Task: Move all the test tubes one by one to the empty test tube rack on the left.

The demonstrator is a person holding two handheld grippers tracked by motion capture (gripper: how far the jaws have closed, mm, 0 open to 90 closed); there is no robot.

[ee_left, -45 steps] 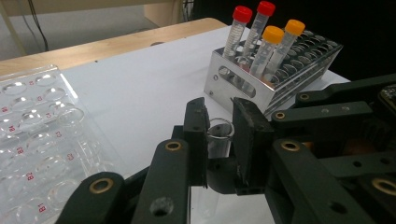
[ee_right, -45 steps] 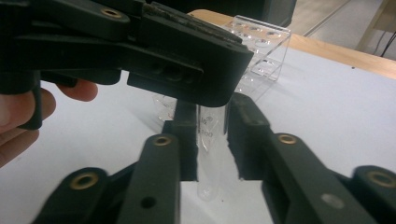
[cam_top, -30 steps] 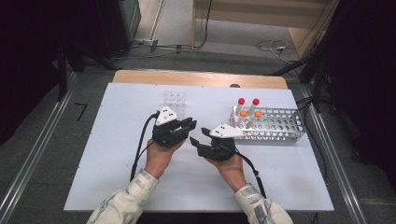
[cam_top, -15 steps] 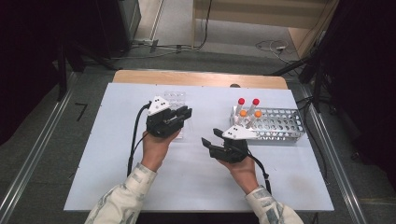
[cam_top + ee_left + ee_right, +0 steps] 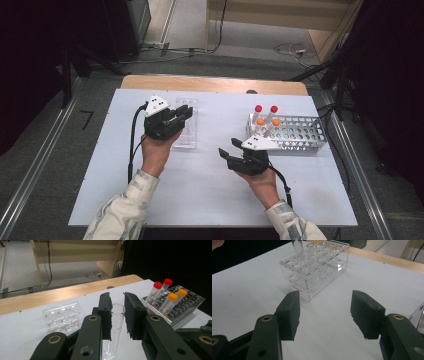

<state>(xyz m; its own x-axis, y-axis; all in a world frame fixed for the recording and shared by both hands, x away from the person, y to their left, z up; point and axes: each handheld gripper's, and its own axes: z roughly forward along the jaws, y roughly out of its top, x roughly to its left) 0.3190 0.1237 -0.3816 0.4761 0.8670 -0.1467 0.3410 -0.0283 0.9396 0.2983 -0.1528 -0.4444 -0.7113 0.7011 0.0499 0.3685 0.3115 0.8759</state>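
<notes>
We hold a clear, uncapped test tube [image 5: 115, 326] clamped in the left tongs [image 5: 117, 315], mouth up and tip down, probably so that it can drop straight into a hole. In the high view the left tongs [image 5: 176, 117] hang over the clear acrylic rack [image 5: 186, 131], which sits at about ten o'clock on the white surface [image 5: 210, 195]; the tube is thus above that rack, not yet seated as far as we can judge. The right tongs [image 5: 229, 152] are released with nothing between their pads, and they have just been opening a little further. From their own view they face the acrylic rack [image 5: 317, 267] across bare surface, likely standing by. At two o'clock stands a metal rack [image 5: 295, 134] carrying four capped tubes: two red-capped [image 5: 258, 108] and two orange-capped [image 5: 260, 121]. We count two racks, five tubes in all.
</notes>
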